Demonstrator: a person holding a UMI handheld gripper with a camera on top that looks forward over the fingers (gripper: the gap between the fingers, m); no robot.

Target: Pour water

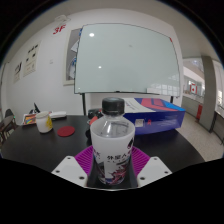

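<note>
A clear plastic water bottle (pixel 112 140) with a black cap and a white printed label stands upright between my fingers. My gripper (pixel 112 168) is shut on the bottle, with both magenta pads (pixel 79 160) pressed against its lower body. The bottle appears lifted above the dark table (pixel 60 150). A red round coaster-like object (pixel 66 130) lies on the table beyond and to the left of the bottle.
A yellow and white container (pixel 44 123) stands at the far left of the table. A blue box (pixel 155 113) with a printed lid sits beyond the bottle to the right. A large whiteboard (pixel 128 58) covers the back wall.
</note>
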